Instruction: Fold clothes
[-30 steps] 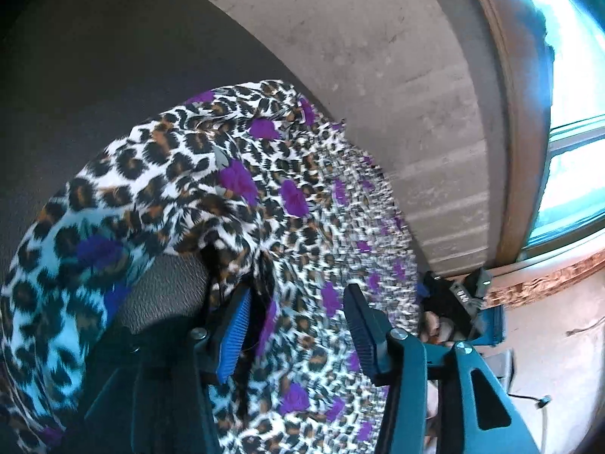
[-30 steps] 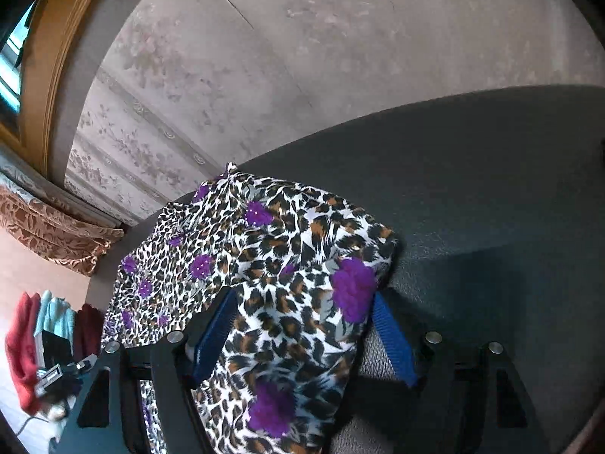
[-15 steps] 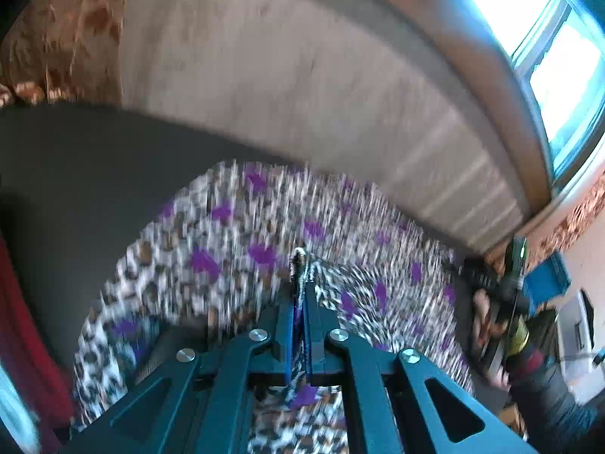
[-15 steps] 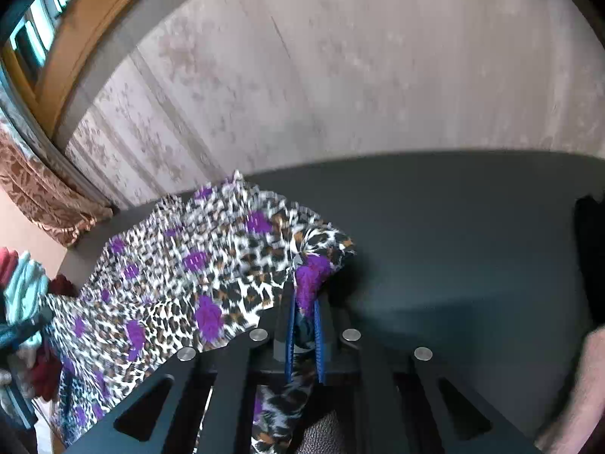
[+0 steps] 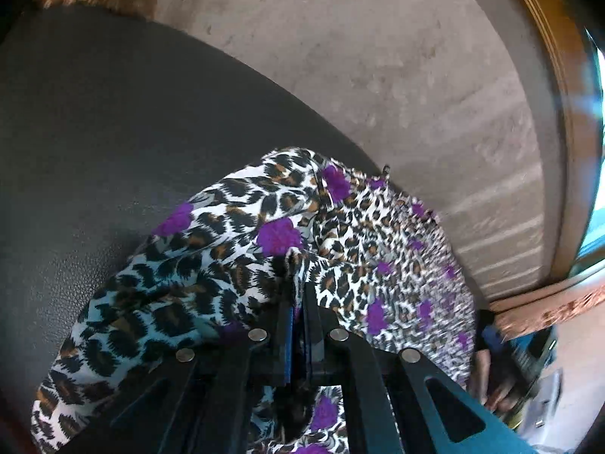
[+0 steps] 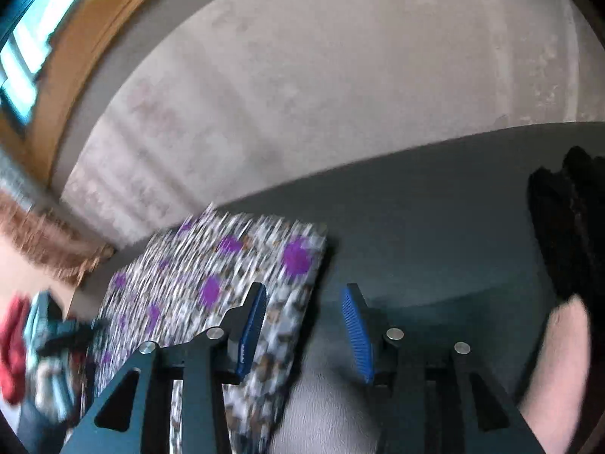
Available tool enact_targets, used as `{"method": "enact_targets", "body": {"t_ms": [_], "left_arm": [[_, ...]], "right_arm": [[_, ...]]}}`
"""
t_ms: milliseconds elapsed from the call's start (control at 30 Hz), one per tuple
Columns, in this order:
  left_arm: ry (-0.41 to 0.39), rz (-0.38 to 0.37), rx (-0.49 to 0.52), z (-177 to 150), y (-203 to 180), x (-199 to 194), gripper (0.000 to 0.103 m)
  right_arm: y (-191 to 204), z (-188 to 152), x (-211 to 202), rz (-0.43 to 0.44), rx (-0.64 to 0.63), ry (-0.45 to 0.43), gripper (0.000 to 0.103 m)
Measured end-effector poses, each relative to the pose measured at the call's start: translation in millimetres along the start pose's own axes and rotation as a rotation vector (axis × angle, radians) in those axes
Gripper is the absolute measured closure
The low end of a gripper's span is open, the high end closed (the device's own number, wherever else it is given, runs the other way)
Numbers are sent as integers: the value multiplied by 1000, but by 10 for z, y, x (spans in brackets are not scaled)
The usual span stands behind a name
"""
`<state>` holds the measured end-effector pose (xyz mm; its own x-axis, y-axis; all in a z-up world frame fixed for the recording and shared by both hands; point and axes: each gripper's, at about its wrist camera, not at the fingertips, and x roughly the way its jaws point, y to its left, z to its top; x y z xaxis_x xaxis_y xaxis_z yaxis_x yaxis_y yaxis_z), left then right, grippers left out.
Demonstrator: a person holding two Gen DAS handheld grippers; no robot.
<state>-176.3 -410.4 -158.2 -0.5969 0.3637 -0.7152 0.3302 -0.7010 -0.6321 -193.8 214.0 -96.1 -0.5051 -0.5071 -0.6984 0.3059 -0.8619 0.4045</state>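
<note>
The leopard-print garment (image 5: pixel 234 249) at the lower centre of the left wrist view is thin, smooth cloth with a slight sheen. Under it, the dark table (image 5: pixel 94 143) at left looks like matt, fine-grained leatherette. The wall (image 5: pixel 378 60) at the top is rough, mottled plaster. The window frame (image 6: pixel 87 38), upper left in the right wrist view, is varnished wood.
</note>
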Motion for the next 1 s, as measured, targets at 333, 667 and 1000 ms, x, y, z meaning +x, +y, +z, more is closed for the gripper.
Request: {"method": "enact_targets", "body": {"t_ms": [333, 667, 1000], "left_arm": [[43, 57, 178, -154, -317, 4, 100], [42, 124, 145, -78, -292, 39, 99], [-144, 121, 115, -132, -398, -379, 85]], "right_arm": [[326, -525, 268, -35, -176, 128, 72], [457, -705, 101, -199, -411, 199, 88], [654, -243, -260, -130, -381, 9, 58]]}}
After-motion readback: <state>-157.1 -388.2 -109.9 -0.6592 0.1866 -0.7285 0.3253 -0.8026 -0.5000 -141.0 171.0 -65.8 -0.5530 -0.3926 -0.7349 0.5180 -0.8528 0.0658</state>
